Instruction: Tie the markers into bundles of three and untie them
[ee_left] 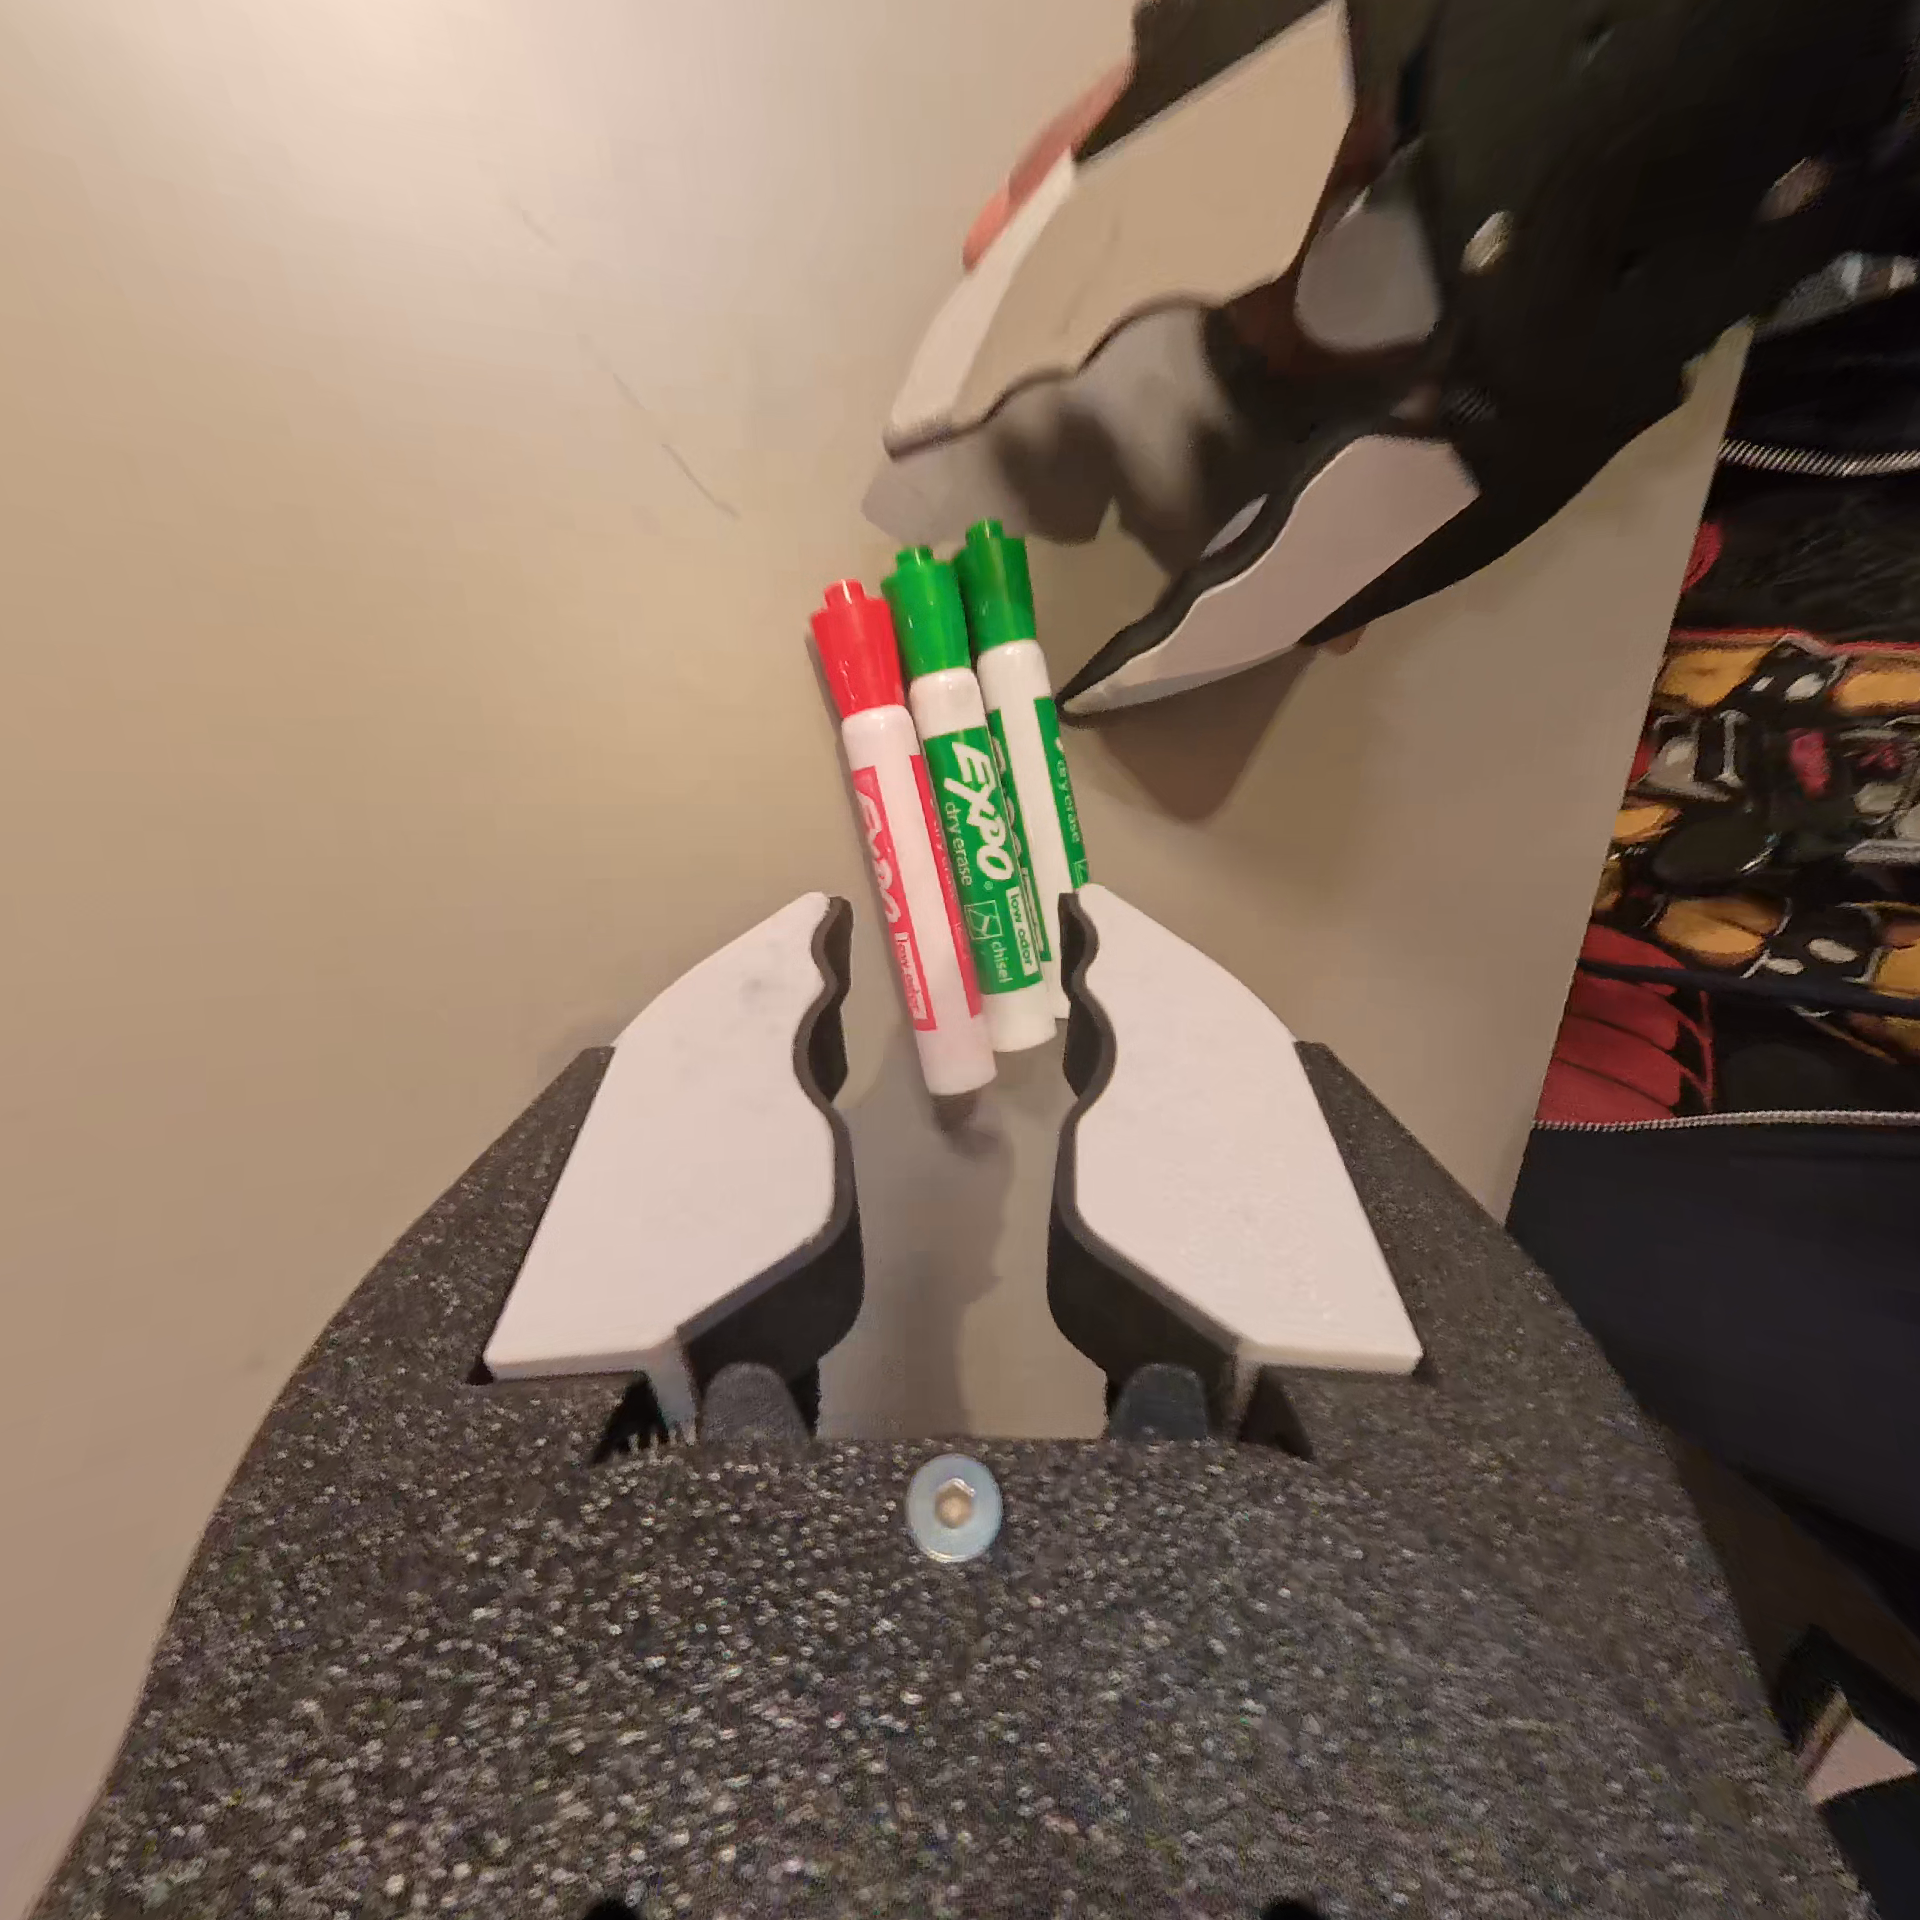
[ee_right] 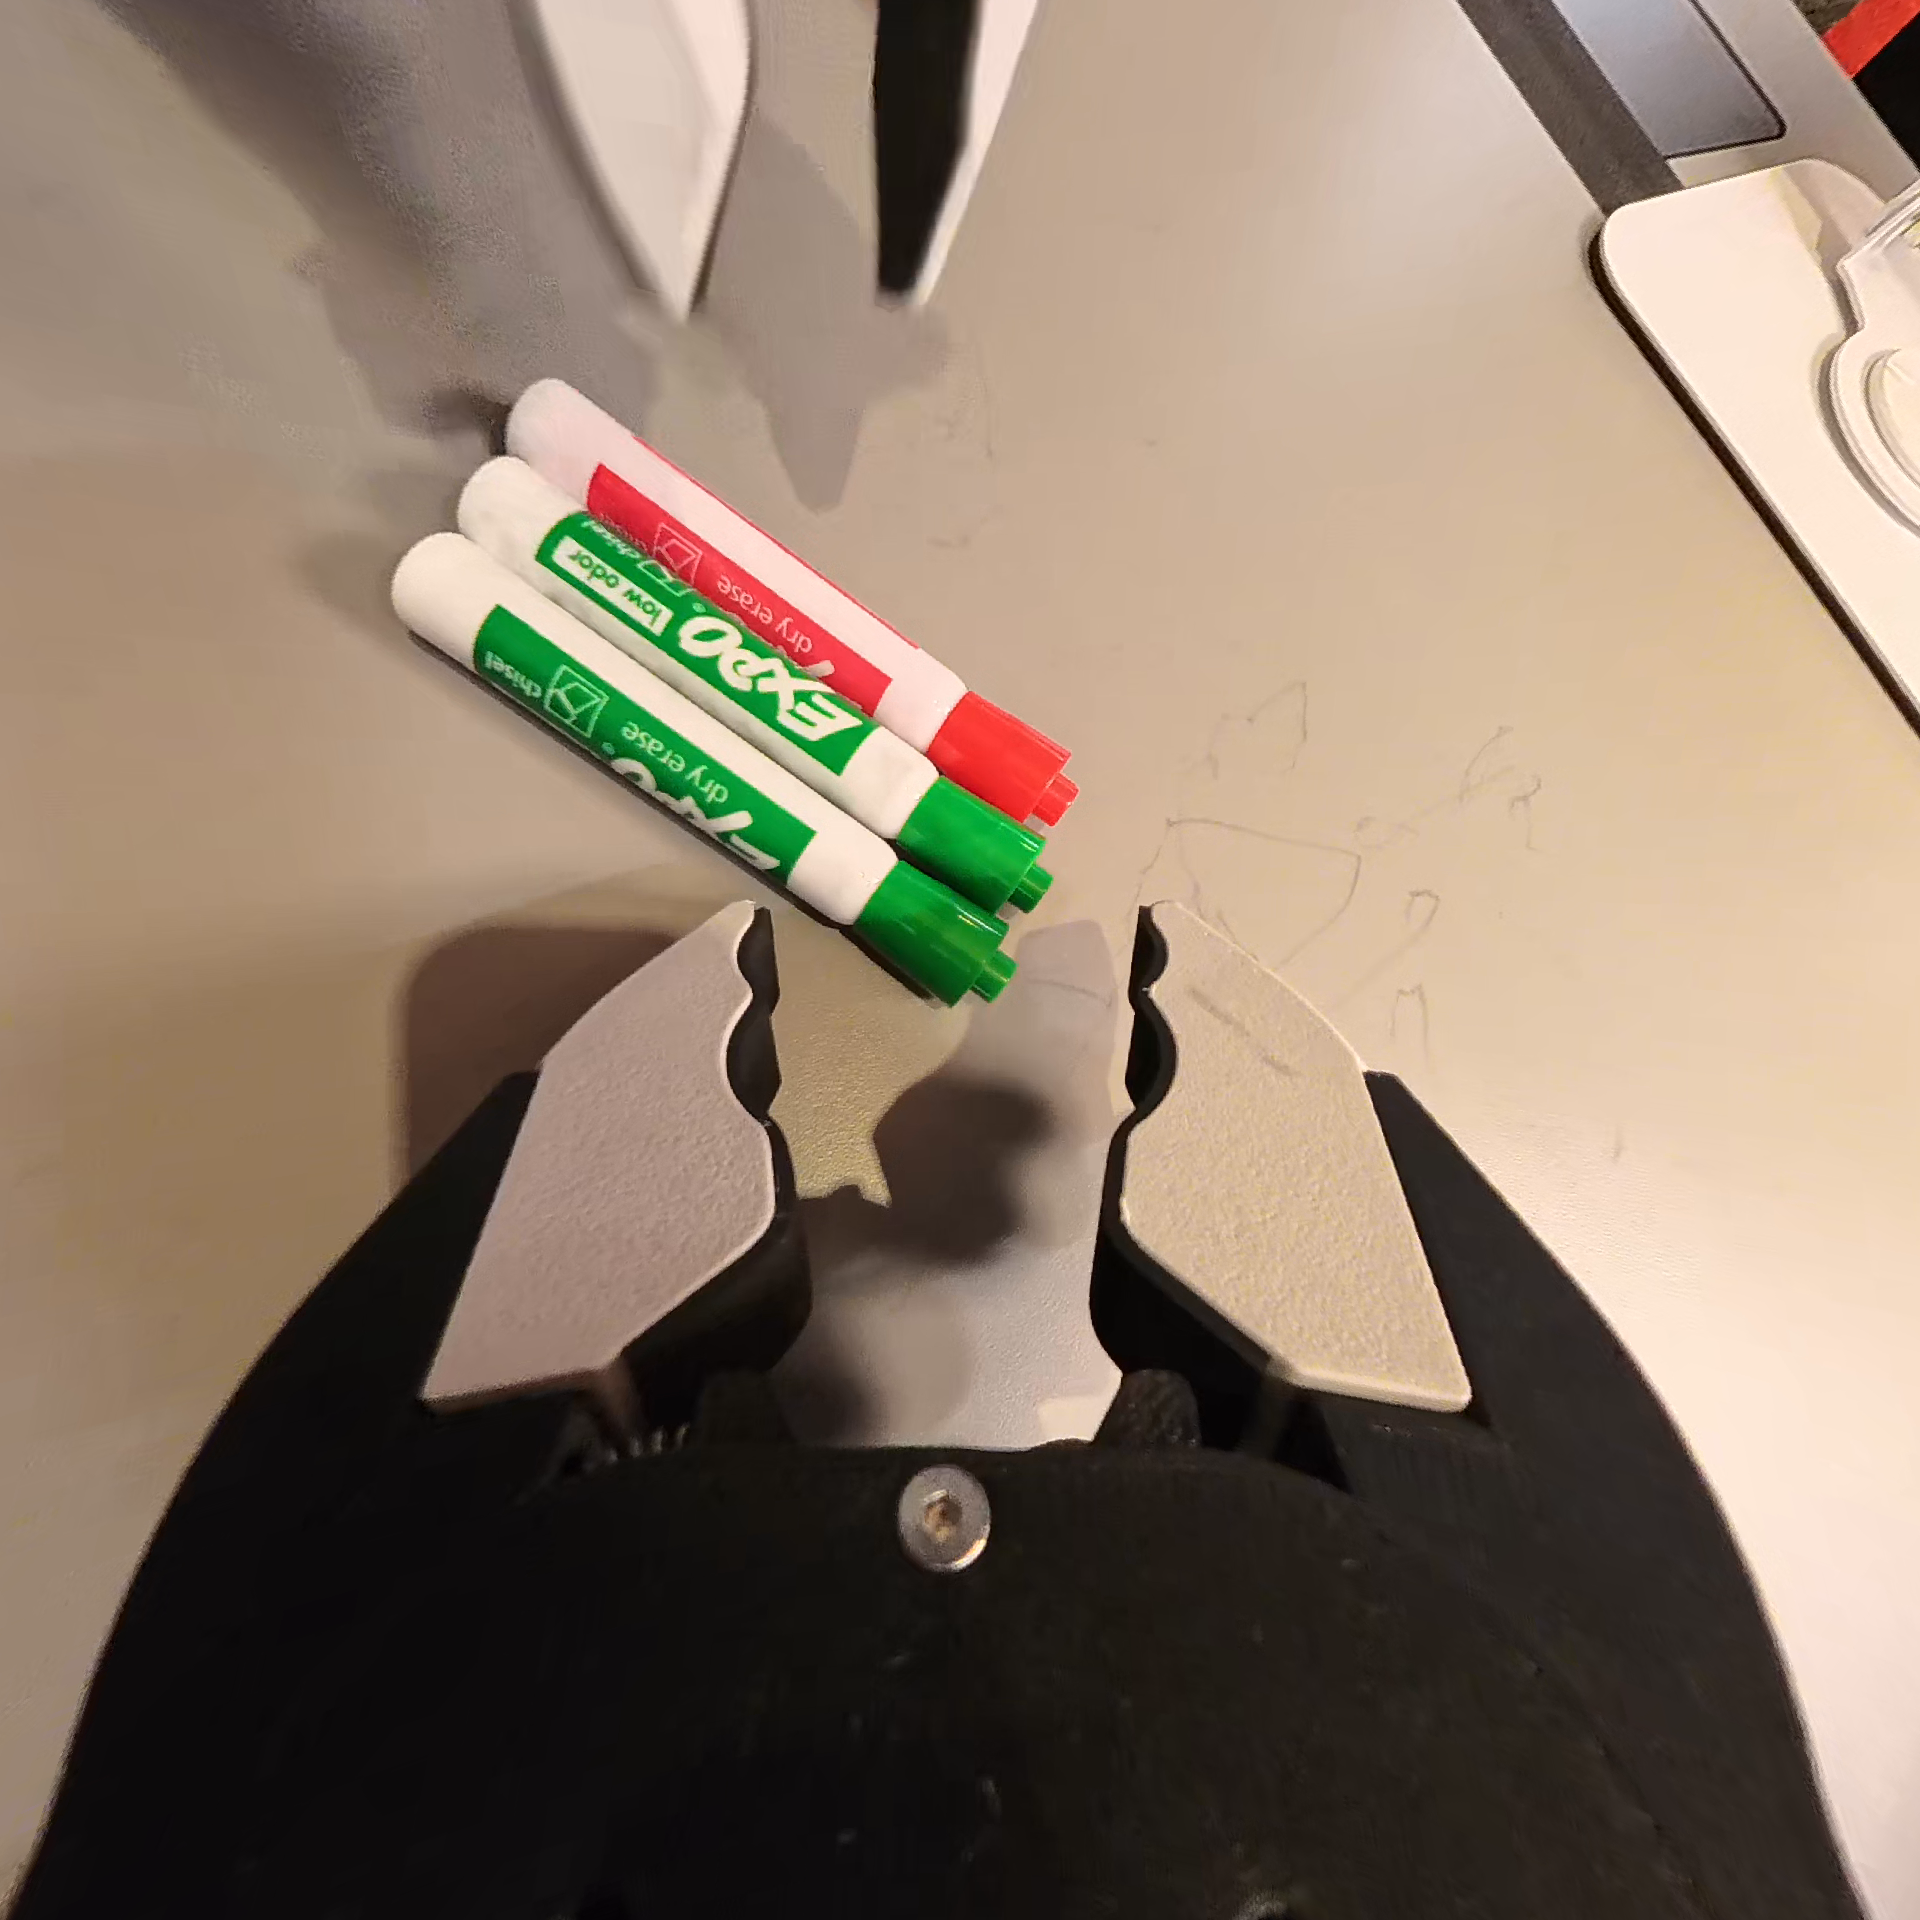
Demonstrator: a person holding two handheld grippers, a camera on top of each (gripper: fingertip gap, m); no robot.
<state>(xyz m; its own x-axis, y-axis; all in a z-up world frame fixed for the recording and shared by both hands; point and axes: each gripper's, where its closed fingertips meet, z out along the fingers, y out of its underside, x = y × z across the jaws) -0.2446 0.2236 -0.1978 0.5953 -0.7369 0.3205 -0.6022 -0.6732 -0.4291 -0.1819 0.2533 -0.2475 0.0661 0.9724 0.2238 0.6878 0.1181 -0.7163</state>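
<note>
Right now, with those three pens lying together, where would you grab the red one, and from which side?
Probably the red marker by its cap end, coming from its free long side. The middle green marker lies against its other side, so only the outer flank and the ends are clear. The right gripper is open near the caps; the left gripper is open at the white ends.

Glossy plastic markers (ee_right: 717, 686), matt smooth table (ee_right: 1351, 582), grainy gripper (ee_left: 956, 997) fingers (ee_left: 707, 1143)

left wrist: close, downward | right wrist: opposite | shared: markers (ee_left: 951, 821)
</note>
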